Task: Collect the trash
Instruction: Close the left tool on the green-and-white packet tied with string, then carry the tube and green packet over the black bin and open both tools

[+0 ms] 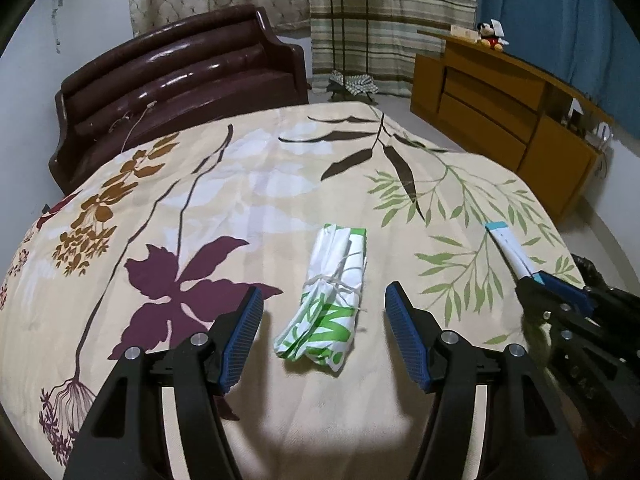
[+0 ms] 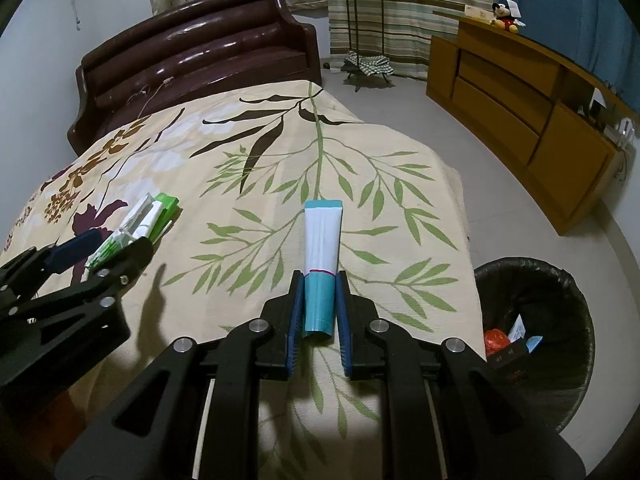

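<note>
Clenching the teal end of a white tube (image 2: pixel 322 264), the right tool (image 2: pixel 319 312) holds it over the bed (image 2: pixel 400 184) near its bin-side edge, ready for the bin (image 2: pixel 568 280); the left tool (image 1: pixel 323 332) stands released around the tied green-and-white wrapper bundle (image 1: pixel 328 300), likely to grab it next

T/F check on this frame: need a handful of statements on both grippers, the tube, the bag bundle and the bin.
1. The right gripper is shut on the tube. True.
2. The left gripper already clamps the bag bundle. False: the bundle lies on the bed between open jaws, pads clear of it.
3. The bin stands on the floor beside the bed and holds trash. True.
4. The bundle is tied with string. True.
5. The tube lies in the bin. False: it sticks out forward from the right gripper, over the bed.
6. The bin is unlined. False: it has a black liner.
</note>
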A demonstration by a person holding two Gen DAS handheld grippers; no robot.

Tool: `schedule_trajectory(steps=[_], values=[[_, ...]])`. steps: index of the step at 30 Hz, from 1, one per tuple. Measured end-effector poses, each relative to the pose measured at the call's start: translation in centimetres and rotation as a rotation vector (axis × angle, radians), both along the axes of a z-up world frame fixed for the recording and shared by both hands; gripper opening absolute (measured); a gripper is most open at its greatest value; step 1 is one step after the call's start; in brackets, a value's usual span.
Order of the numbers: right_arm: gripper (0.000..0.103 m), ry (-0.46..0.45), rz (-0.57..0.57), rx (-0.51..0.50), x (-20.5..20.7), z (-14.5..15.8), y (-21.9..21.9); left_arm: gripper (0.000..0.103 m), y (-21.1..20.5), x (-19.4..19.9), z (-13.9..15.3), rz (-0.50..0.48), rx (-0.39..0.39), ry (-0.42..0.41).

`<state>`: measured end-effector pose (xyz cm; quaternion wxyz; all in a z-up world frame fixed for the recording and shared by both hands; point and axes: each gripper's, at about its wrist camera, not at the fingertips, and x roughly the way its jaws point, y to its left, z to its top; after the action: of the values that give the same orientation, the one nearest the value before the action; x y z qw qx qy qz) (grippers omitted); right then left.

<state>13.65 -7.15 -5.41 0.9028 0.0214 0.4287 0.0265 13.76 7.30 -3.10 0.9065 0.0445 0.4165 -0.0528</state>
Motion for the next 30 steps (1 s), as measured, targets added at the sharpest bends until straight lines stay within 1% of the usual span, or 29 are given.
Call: schedule_trajectory(steps=[1, 4, 6, 7, 9, 10, 11, 20, 30], values=[[0.016, 0.000, 0.000, 0.000, 0.0, 0.0, 0.0, 0.062, 0.0, 0.1, -0.1, -0.001, -0.004, 0.005], [0.016, -0.001, 0.000, 0.000, 0.0, 0.0, 0.0, 0.055, -0.1, 0.2, -0.4, -0.010, -0.006, 0.018], [0.016, 0.000, 0.000, -0.002, 0.0, 0.0, 0.0, 0.047, -0.2, 0.2, -0.5, -0.019, -0.006, 0.025], [0.016, 0.000, 0.000, -0.001, 0.0, 0.0, 0.0, 0.046, -0.1, 0.3, -0.6, -0.021, -0.006, 0.028], [0.016, 0.000, -0.001, -0.003, 0.0, 0.0, 0.0, 0.036, 0.0, 0.4, -0.7, -0.021, -0.011, 0.035], [0.016, 0.000, -0.001, -0.003, 0.0, 0.0, 0.0, 0.035, -0.1, 0.4, -0.7, -0.021, -0.011, 0.036], [0.016, 0.000, -0.002, -0.005, 0.0, 0.0, 0.0, 0.032, 0.0, 0.3, -0.7, -0.022, -0.011, 0.033], [0.016, -0.002, -0.006, -0.015, -0.2, 0.1, -0.1, 0.030, -0.4, -0.2, -0.6, -0.043, -0.002, 0.014], [0.015, -0.014, -0.014, -0.010, -1.2, 0.5, -0.1, 0.030, -0.2, -1.4, -0.3, -0.044, -0.022, 0.010]])
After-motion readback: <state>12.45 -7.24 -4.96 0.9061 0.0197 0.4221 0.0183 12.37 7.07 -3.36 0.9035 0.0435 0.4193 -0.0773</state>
